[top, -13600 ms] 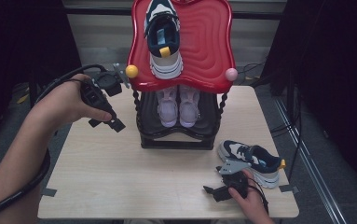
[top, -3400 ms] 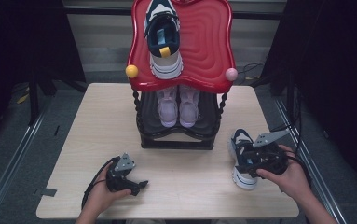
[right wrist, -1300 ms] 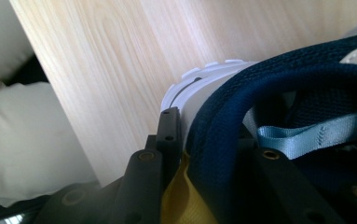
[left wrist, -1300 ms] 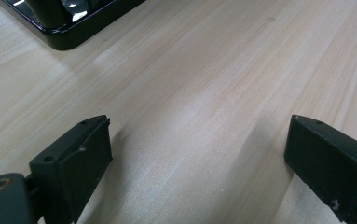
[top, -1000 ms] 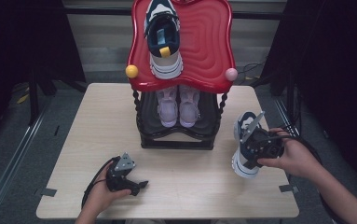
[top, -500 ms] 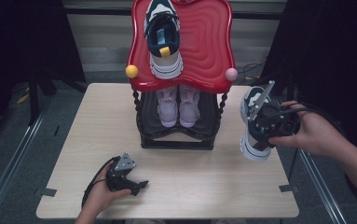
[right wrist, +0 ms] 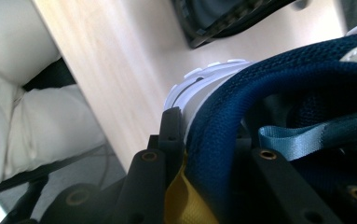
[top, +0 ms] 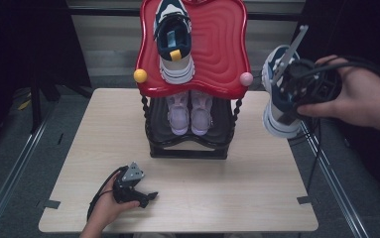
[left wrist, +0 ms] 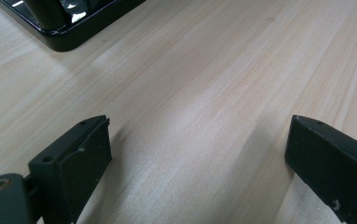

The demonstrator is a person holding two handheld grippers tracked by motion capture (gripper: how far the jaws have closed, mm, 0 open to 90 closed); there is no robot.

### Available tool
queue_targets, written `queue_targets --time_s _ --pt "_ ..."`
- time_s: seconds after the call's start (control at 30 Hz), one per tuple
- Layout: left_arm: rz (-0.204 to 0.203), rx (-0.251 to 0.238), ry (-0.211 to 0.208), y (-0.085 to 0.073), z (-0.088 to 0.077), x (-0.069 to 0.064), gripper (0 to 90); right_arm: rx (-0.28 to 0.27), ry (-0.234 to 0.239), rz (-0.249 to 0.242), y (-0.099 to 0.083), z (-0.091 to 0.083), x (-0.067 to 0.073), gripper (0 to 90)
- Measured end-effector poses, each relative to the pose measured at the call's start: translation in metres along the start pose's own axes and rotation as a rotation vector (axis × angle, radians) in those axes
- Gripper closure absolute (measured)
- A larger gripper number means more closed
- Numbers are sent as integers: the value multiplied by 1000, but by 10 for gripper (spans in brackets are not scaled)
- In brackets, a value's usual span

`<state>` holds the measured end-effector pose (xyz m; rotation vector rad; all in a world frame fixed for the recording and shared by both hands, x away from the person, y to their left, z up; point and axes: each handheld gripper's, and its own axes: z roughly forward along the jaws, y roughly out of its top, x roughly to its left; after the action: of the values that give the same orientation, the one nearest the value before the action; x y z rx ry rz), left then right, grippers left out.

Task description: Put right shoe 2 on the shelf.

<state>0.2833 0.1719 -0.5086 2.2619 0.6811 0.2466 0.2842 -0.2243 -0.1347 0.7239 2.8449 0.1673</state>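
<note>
A navy and white sneaker [top: 277, 109] hangs in the air to the right of the shoe rack, level with the rack's red top shelf [top: 217, 44]. My right gripper [top: 292, 91] is shut on it. In the right gripper view one jaw lies against the outside of the sneaker's [right wrist: 283, 88] collar and the other sits inside the shoe, with a yellow tab between them; the right gripper [right wrist: 213, 154] is tilted. My left gripper [top: 145, 197] rests on the table near its front left, open, with bare wood between the jaws of the left gripper [left wrist: 195, 158].
A matching navy sneaker [top: 173, 42] lies on the red top shelf. A pale pink pair [top: 190, 111] stands on the black lower shelf. The wooden table [top: 217, 183] ends close behind the rack. A cable trails from the right hand.
The right hand has lifted the sneaker from just above the table's right side up to the height of the red shelf. The left gripper has stayed put.
</note>
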Motion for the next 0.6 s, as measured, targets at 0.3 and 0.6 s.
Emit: queue_targets --time_s 0.3,0.6 --pt "1 -6 2 0 0 0 65 -44 -110 -20 34 -49 -5 751" --pt "1 -5 2 0 0 0 64 -82 -173 -77 77 -63 -7 753"
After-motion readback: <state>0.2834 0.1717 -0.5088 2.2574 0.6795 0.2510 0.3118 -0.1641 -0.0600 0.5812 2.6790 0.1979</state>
